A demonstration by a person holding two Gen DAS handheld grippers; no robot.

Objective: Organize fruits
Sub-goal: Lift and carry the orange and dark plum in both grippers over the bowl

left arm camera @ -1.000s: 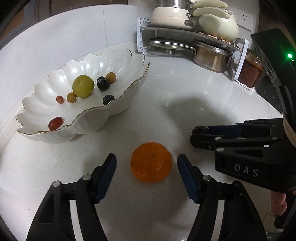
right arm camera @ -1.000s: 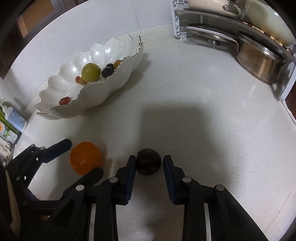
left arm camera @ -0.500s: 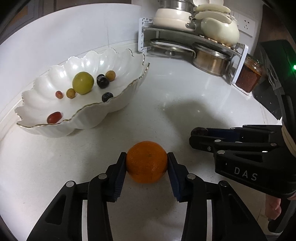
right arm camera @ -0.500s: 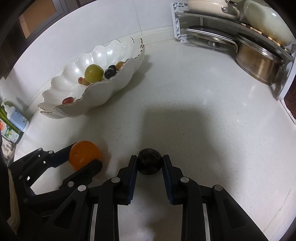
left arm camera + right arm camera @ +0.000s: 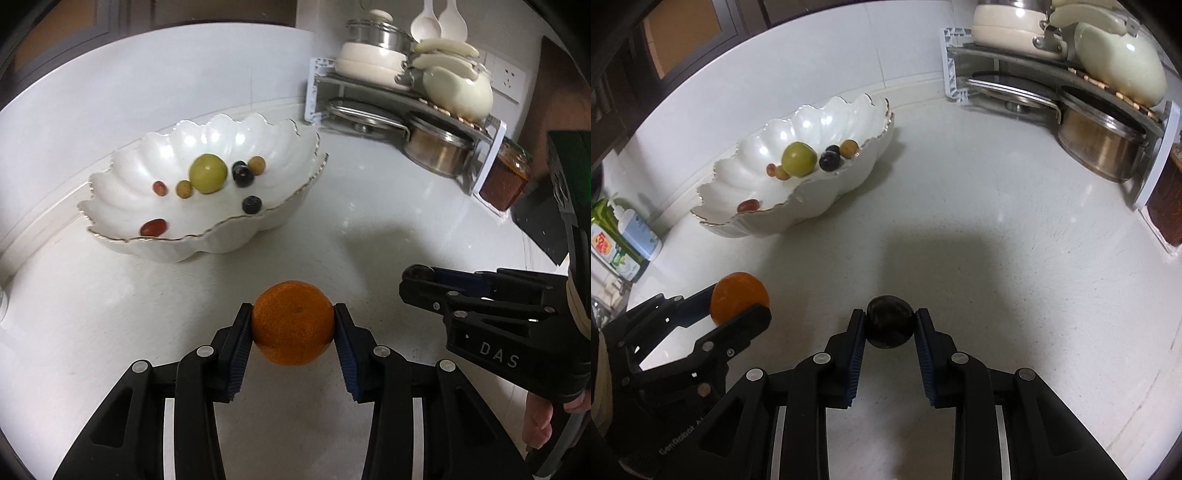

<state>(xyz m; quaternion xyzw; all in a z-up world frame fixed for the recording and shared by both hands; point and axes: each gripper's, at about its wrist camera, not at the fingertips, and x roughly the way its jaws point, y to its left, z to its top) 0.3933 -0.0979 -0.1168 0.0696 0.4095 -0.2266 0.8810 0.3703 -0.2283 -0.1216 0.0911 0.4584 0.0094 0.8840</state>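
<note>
My left gripper is shut on an orange, held just above the white counter; the same orange shows at the lower left of the right wrist view. My right gripper is shut on a dark round fruit, also lifted off the counter. The right gripper appears at the right of the left wrist view. A white scalloped bowl with a gold rim stands beyond, to the left. It holds a green fruit, dark grapes and several small red and tan fruits.
A metal rack with pots, lids and cream dishes stands at the back right corner. A jar of red sauce stands beside it. Bottles stand at the left edge by the wall. The tiled wall runs behind the bowl.
The left jaws closed onto the orange and lifted it off the counter. The right gripper tightened on the dark fruit and rose with it. The bowl now looks farther below.
</note>
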